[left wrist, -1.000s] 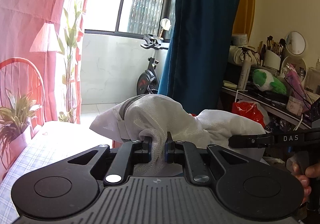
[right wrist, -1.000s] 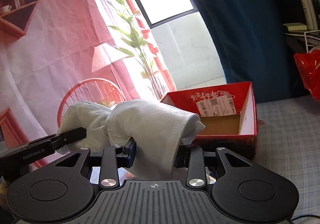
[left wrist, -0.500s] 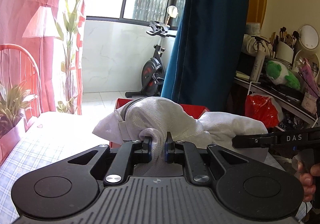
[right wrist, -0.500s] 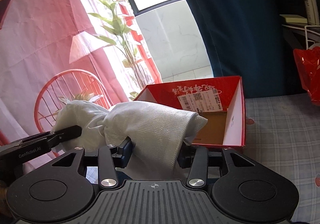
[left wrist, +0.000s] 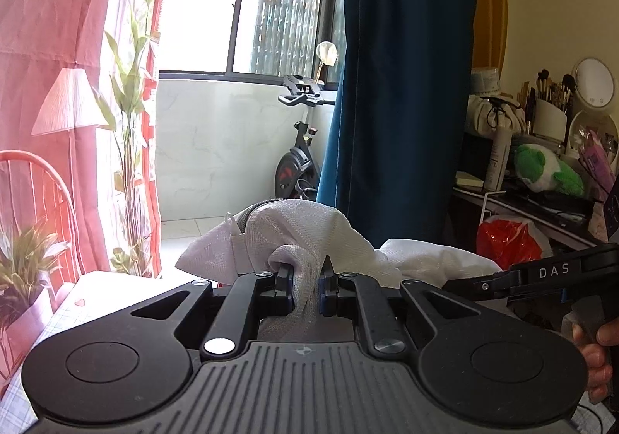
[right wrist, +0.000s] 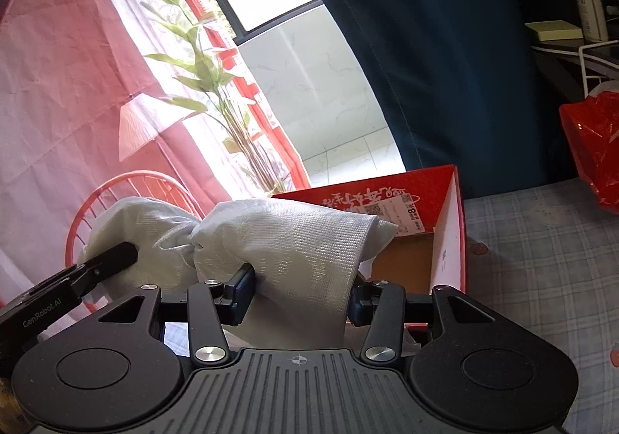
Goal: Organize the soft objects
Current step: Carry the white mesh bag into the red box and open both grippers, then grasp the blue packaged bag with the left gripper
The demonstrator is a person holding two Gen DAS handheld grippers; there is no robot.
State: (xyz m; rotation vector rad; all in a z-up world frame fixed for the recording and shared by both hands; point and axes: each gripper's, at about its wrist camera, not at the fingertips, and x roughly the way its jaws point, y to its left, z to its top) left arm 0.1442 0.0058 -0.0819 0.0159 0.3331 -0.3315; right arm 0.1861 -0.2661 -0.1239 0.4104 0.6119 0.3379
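Observation:
A white mesh bag [left wrist: 301, 229], soft and bunched, hangs between my two grippers above the bed. My left gripper [left wrist: 307, 279] is shut on a gathered fold at one end. At the other end my right gripper [right wrist: 300, 291] has the thick part of the bag [right wrist: 294, 240] between its jaws, which are opening while both pads still touch the cloth. An open red cardboard box [right wrist: 448, 202] stands on the bed just beyond the bag, with its brown floor showing. Each wrist view also shows the other gripper: the right one [left wrist: 503, 279] and the left one [right wrist: 96, 267].
The bed's checked sheet [right wrist: 541, 260] spreads to the right of the box. A blue curtain [left wrist: 398, 86] hangs behind it. A red plastic bag [left wrist: 506, 240] hangs under a cluttered desk with a green plush toy [left wrist: 545, 171]. An exercise bike [left wrist: 298, 163] stands by the window.
Both grippers have carried the bag sideways together, and the red box now sits closer and lower in the right wrist view. The right jaws stand wider around the cloth.

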